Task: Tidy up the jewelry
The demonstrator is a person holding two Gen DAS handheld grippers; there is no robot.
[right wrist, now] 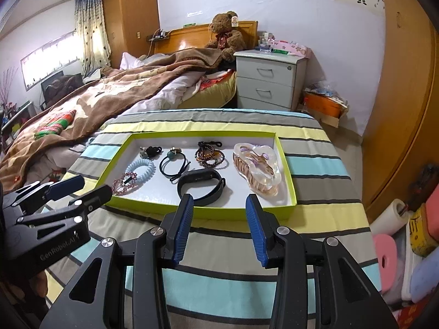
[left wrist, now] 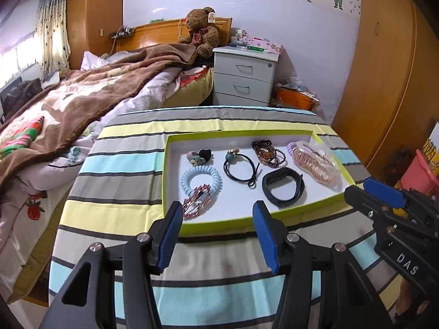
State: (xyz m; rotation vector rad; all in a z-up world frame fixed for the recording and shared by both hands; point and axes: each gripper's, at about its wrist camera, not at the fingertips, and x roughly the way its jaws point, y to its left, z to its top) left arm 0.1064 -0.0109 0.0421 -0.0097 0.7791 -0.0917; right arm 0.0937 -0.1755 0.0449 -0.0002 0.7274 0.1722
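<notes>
A shallow green-rimmed tray [left wrist: 172, 181] [right wrist: 115, 161] with a white floor lies on the striped table. In it are a pink rhinestone clip [left wrist: 198, 200] [right wrist: 124, 183], a pale blue spiral hair tie [left wrist: 201, 178] [right wrist: 142, 169], a black hair tie with a teal bead [left wrist: 241, 166] [right wrist: 174, 164], a dark bead bracelet [left wrist: 267, 152] [right wrist: 210, 155], a black wristband [left wrist: 282, 187] [right wrist: 201, 185] and a clear bag with a rose-gold claw clip [left wrist: 315, 161] [right wrist: 258, 167]. My left gripper [left wrist: 218, 213] hovers open before the tray's near rim, nothing in it. My right gripper [right wrist: 219, 207] is open too, empty, near the wristband.
The striped cloth [left wrist: 131, 161] [right wrist: 315, 164] covers the table. A bed with a brown blanket [left wrist: 82, 101] lies to the left. A grey drawer unit [left wrist: 244, 76] stands behind, wooden wardrobes [left wrist: 384, 82] at right. Boxes and a paper roll [right wrist: 389, 213] crowd the floor at right.
</notes>
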